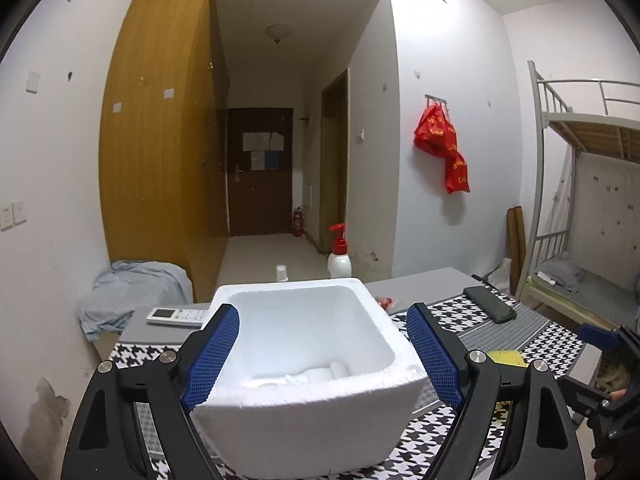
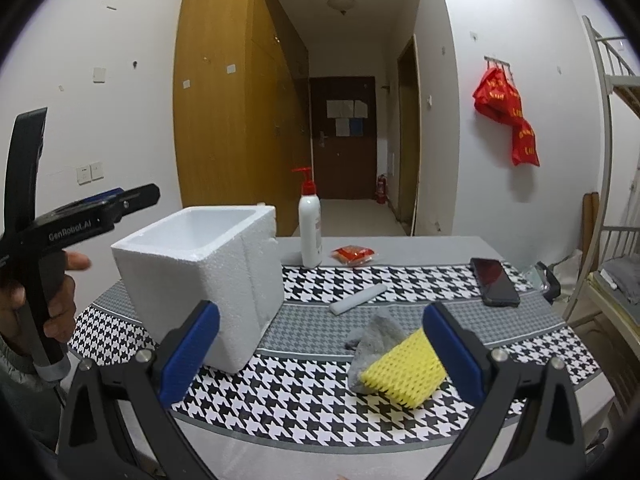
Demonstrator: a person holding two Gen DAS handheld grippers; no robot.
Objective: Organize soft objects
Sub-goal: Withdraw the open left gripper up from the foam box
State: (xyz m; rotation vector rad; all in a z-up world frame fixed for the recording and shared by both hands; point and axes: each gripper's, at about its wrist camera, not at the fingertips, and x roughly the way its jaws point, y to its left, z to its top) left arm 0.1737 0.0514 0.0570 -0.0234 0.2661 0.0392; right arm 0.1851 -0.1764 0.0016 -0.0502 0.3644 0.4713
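The right claw (image 2: 320, 348) is spread wide, empty, just above the bench (image 2: 400, 432), with the yellow foam net (image 2: 402, 372) and grey cloth (image 2: 372, 340) beside its right finger. The left claw (image 1: 322, 348) gapes around the foam box (image 1: 304, 360) — something white already lies inside. A white foam strip (image 2: 358, 298) also waits, so sorting seems barely begun.

On the surface (image 2: 400, 248) stands one white foam box (image 2: 208, 280), one pump bottle (image 2: 311, 232), one red packet (image 2: 354, 255), one black phone (image 2: 494, 281), one white foam strip (image 2: 357, 299), one grey cloth (image 2: 370, 340), one yellow foam net (image 2: 404, 372), one remote control (image 1: 178, 317) and one small paper cup (image 1: 282, 272).
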